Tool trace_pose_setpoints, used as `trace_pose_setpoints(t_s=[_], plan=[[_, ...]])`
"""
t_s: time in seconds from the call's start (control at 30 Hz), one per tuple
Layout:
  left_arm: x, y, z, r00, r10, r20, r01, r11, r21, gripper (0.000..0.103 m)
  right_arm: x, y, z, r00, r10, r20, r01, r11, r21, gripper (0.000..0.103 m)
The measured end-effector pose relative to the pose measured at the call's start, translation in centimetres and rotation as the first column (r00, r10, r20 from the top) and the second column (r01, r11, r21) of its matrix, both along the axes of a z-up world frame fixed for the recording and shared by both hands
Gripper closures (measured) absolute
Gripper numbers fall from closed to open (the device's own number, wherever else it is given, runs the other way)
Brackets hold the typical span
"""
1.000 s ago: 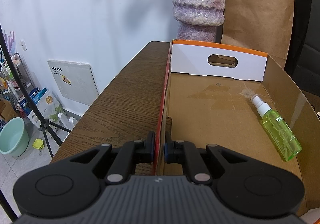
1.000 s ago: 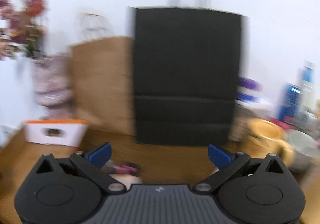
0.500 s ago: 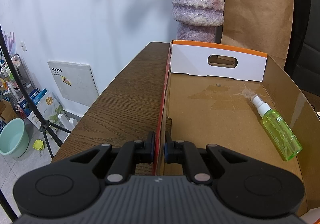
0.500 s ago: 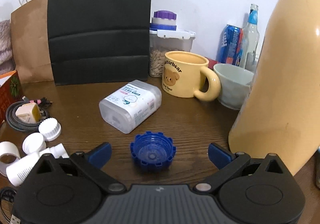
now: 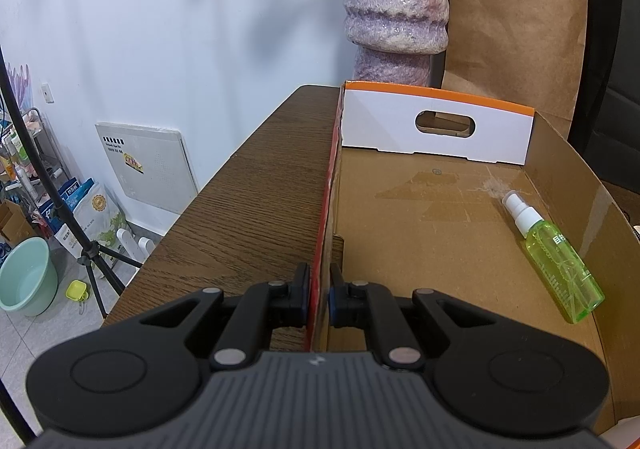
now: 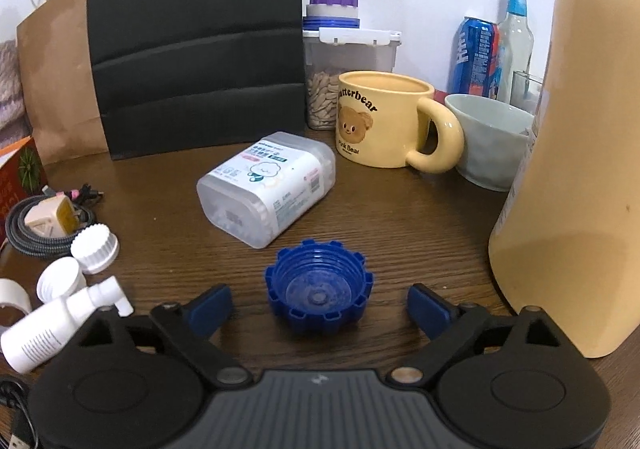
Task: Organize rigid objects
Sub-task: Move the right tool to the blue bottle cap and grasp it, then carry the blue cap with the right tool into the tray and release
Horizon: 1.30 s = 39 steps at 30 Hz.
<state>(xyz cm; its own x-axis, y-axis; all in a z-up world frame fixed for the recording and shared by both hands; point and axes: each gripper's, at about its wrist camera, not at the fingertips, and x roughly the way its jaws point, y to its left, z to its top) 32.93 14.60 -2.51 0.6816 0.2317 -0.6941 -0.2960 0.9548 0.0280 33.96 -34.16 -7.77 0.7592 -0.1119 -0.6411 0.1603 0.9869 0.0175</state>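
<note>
My left gripper (image 5: 319, 299) is shut on the red left wall of the open cardboard box (image 5: 326, 209), which lies on the wooden table. A green spray bottle (image 5: 556, 257) lies inside the box by its right wall. In the right wrist view a blue ridged cap (image 6: 319, 287) lies upside down on the table, between the blue pads of my right gripper (image 6: 319, 307). Its jaws are closing, and a gap still shows between each pad and the cap.
A clear plastic box (image 6: 266, 187) lies behind the cap, a yellow bear mug (image 6: 384, 119) and a pale bowl (image 6: 490, 139) beyond. A tall yellow container (image 6: 572, 169) stands close on the right. White caps (image 6: 94, 245), a white bottle (image 6: 52, 327) and a cable (image 6: 24, 231) lie left.
My right gripper swung down from the paper bags to the table and now straddles the blue cap, with its jaws a little narrower. The left gripper and the box have not moved.
</note>
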Motion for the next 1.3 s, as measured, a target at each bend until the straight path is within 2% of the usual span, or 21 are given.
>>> trace_pose_setpoints(t_s=[0.03, 0.1, 0.47, 0.77, 1.03, 1.3], plan=[[0.1, 0.0, 0.0, 1.000, 0.000, 0.000, 0.000, 1.000, 0.001, 0.093, -0.1, 0.0, 0.0, 1.000, -0.002, 0.007, 0.002, 1.000, -0.001, 0.019], [0.0, 0.0, 0.0, 1.000, 0.000, 0.000, 0.000, 1.000, 0.000, 0.093, -0.2, 0.1, 0.2, 1.000, 0.001, 0.028, -0.001, 1.000, 0.000, 0.050], [0.1, 0.0, 0.0, 1.000, 0.000, 0.001, 0.000, 1.000, 0.001, 0.093, -0.3, 0.0, 0.3, 0.999, 0.004, 0.043, -0.005, 1.000, 0.010, 0.050], [0.1, 0.0, 0.0, 1.000, 0.000, 0.001, 0.000, 1.000, 0.001, 0.093, -0.9, 1.2, 2.1, 0.990, 0.036, 0.135, -0.035, 0.999, -0.011, 0.050], [0.1, 0.0, 0.0, 1.000, 0.001, 0.002, -0.001, 1.000, 0.000, 0.093, -0.6, 4.4, 4.7, 0.971, 0.119, 0.209, -0.116, 0.993, -0.025, 0.050], [0.1, 0.0, 0.1, 1.000, 0.001, 0.002, -0.001, 1.000, 0.001, 0.093, 0.6, 9.8, 6.6, 0.937, 0.237, 0.256, -0.238, 0.971, -0.029, 0.050]])
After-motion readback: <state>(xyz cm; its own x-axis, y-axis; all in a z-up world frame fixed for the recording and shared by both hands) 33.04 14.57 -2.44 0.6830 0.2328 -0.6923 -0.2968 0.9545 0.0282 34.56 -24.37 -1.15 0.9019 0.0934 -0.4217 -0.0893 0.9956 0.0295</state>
